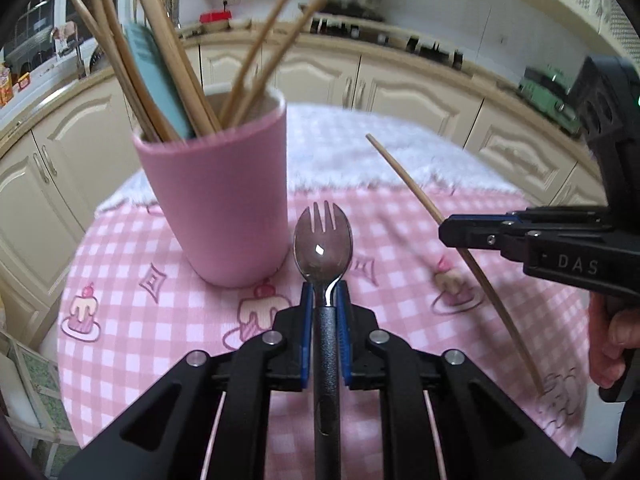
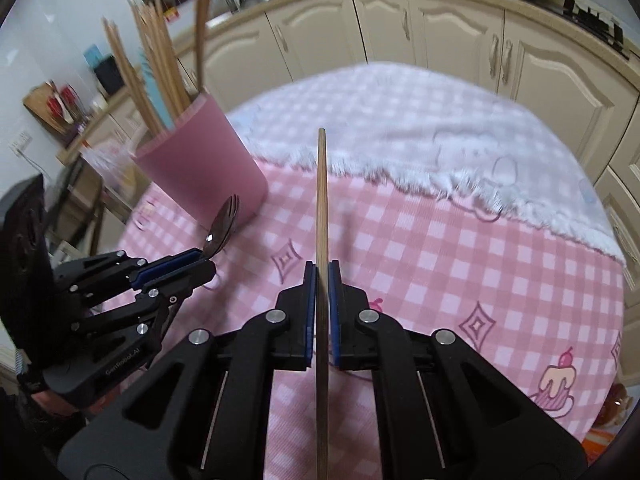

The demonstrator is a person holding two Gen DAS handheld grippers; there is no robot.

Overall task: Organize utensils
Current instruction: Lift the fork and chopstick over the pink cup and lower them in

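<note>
Two grippers over a pink checked tablecloth, each clamped on one utensil beside a pink cup

The left gripper (image 1: 325, 300) has its blue-padded jaws closed on the neck of a spork (image 1: 322, 248), a glossy metal bowl with short tines and a dark, grainy handle running back between the fingers; its tip sits just right of the smooth, tapered pink cup (image 1: 218, 200), which bristles with pale wooden chopsticks (image 1: 160, 56) and one flat teal piece. The right gripper (image 2: 322, 280) is closed on a single thin, round wooden chopstick (image 2: 322, 200) that points straight ahead, clear of the cup. The tablecloth (image 2: 460, 248) is soft woven cloth with cupcake prints, and a fluffy white fringed cover (image 2: 400, 128) lies beyond
</note>
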